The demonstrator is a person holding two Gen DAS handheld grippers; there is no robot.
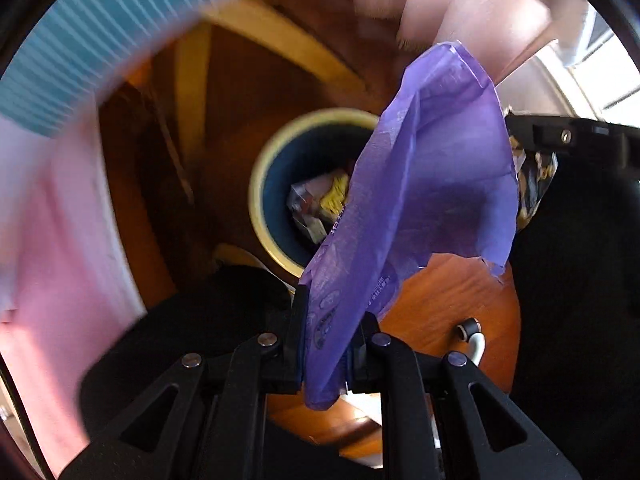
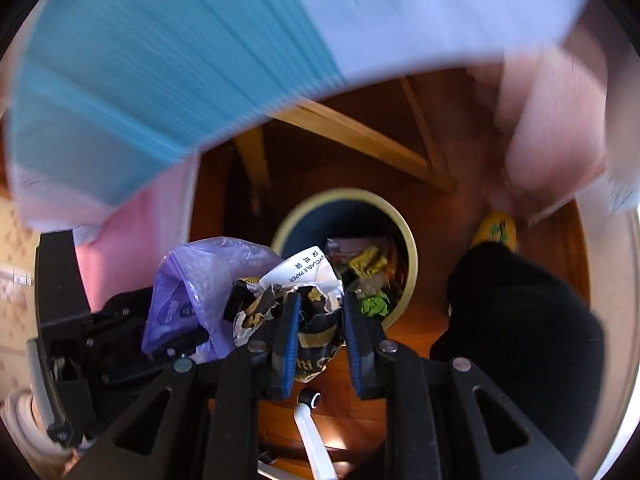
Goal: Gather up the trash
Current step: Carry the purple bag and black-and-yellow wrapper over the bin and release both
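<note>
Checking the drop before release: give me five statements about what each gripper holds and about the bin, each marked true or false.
1. The left gripper is shut on a purple plastic bag. True.
2. The right gripper holds a glass bottle. False: it clamps a crumpled black, gold and white paper wrapper.
3. The round bin on the wooden floor already has trash in it. True.
4. The bin has a lid on. False: its top is open and wrappers show inside.
5. The bin's rim is red. False: it is cream, with a dark blue inside.
</note>
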